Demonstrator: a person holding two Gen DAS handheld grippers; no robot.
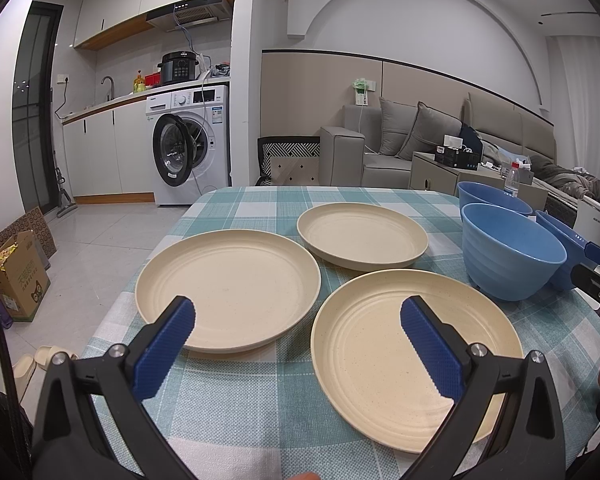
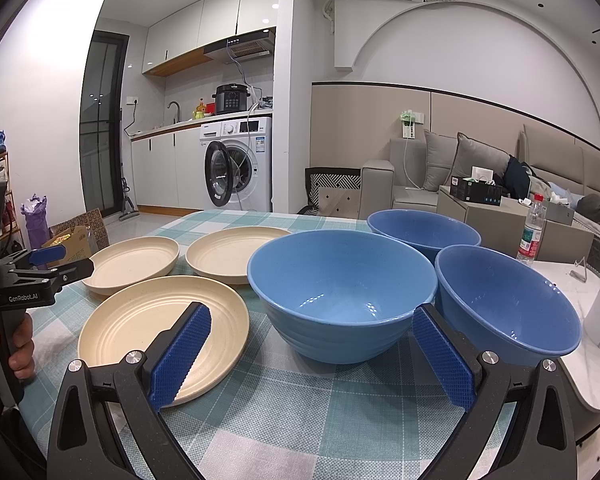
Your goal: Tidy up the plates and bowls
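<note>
- Grippers first: the left gripper [image 1: 298,332] hangs with its jaws spread wide and nothing between them, low over the checked teal-and-white tablecloth [image 1: 236,408]; the right gripper [image 2: 312,344] is equally wide and empty.
- Straight under the left gripper's right finger lies the nearest round cream plastic plate [image 1: 416,356]; a second cream plate [image 1: 228,290] sits under its left finger, both separate and unstacked.
- Ahead of the right gripper stands the nearest deep blue plastic bowl [image 2: 342,296], with another blue bowl [image 2: 508,304] just beside its right finger.
- Risk, as I judge it: the plates are shallow with thin rims, so a pinch taken too flat may slip or drag the cloth and shift its neighbours.
- Risk: the bowls crowd together, so a wide jaw closing on one could knock the next.
- Farther off, the third cream plate [image 1: 362,236] and far blue bowl [image 2: 424,230] sit near the table's back edge.
- Open room is mainly the bare cloth close in front of both grippers.
</note>
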